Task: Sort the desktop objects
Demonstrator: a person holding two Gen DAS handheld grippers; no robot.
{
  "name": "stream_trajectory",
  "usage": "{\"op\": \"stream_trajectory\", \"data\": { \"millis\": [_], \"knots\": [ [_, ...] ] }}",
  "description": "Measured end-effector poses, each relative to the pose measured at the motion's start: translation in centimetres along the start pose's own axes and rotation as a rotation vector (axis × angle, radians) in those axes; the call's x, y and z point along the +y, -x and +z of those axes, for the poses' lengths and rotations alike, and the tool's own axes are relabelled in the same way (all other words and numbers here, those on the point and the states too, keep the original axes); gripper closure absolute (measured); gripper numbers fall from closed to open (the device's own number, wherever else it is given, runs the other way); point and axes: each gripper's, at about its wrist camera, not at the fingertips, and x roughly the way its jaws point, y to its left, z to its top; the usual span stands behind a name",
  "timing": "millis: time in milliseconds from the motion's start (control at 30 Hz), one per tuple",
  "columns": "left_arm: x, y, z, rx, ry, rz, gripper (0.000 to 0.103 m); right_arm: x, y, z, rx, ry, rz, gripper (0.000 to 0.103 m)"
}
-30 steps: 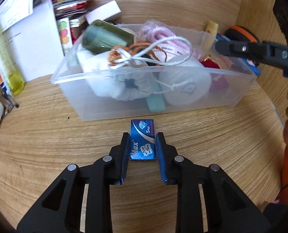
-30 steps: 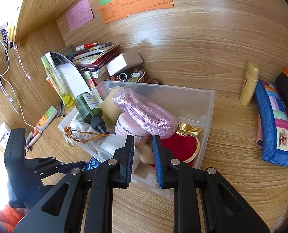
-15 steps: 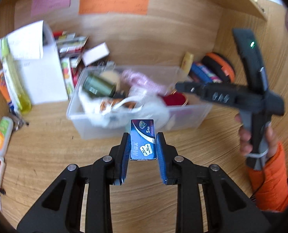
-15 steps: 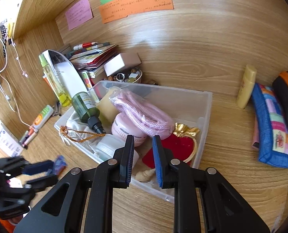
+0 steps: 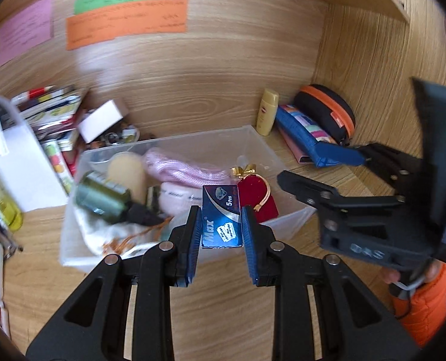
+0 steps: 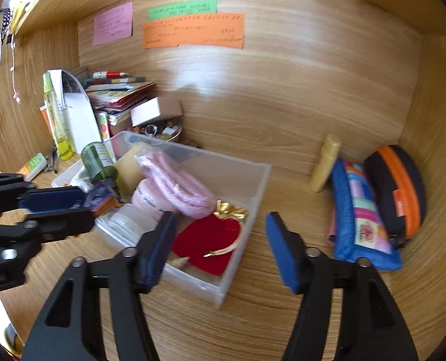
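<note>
The left gripper (image 5: 219, 225) squeezes the little blue razor blade box (image 5: 221, 216) up over the clear plastic bin (image 5: 253, 134), likely to drop it in, while the empty right gripper (image 6: 218, 240) is opening nearby.

I read "Max" and "5 Pcs" on the small blue box (image 5: 222, 216), handwriting on the wall notes (image 6: 192, 30) too blurred for me
</note>
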Motion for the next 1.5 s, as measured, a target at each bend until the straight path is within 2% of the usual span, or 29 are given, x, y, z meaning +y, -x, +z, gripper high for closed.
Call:
{"op": "stream_trajectory", "data": {
  "millis": [100, 267, 633, 733, 767, 800, 833, 967, 1100, 1200, 1333, 1500],
  "knots": [
    [-0.4, -1.8, 0.2, 0.030, -0.007, -0.009, 0.077, -0.6, 0.5, 0.0, -0.012, 0.001, -0.030, 0.034],
    [-0.8, -4.1, 0.3, 0.065, -0.016, -0.017, 0.077, -1.9, 0.6, -0.2, 0.000, -0.009, -0.056, 0.030],
    [-0.3, -3.9, 0.5, 0.034, -0.029, 0.007, 0.076, -2.5, -0.2, -0.3, 0.029, -0.022, -0.060, 0.030],
    [0.3, -3.2, 0.6, 0.019, -0.009, 0.021, 0.063, -2.1, 0.1, -0.3, 0.024, -0.018, -0.058, 0.029],
    [0.6, -2.9, 0.6, 0.010, 0.000, 0.025, 0.053, -2.0, 0.2, -0.3, 0.022, -0.018, -0.058, 0.028],
    [0.8, -2.5, 0.6, -0.003, 0.008, 0.036, 0.047, -1.8, 0.3, -0.2, 0.020, -0.017, -0.058, 0.025],
    [1.1, -2.0, 0.6, -0.019, 0.015, 0.055, 0.045, -1.7, 0.5, -0.2, 0.017, -0.016, -0.060, 0.022],
    [2.2, -0.1, 0.4, -0.065, 0.040, 0.129, 0.024, -1.0, 1.1, -0.1, 0.010, -0.010, -0.060, 0.022],
    [3.1, 2.2, -0.2, -0.105, 0.055, 0.198, 0.008, 0.1, 1.7, 0.0, 0.011, -0.009, -0.052, 0.021],
    [3.4, 4.0, -0.9, -0.139, 0.061, 0.236, 0.005, 1.1, 2.4, -0.1, 0.008, -0.012, -0.048, 0.019],
    [3.8, 6.1, -2.0, -0.168, 0.079, 0.245, 0.002, 2.6, 3.9, -0.4, -0.017, -0.011, -0.049, 0.006],
    [3.8, 7.8, -3.5, -0.190, 0.090, 0.261, 0.002, 4.5, 6.1, -1.0, -0.052, -0.004, -0.060, 0.004]
  ]
}}
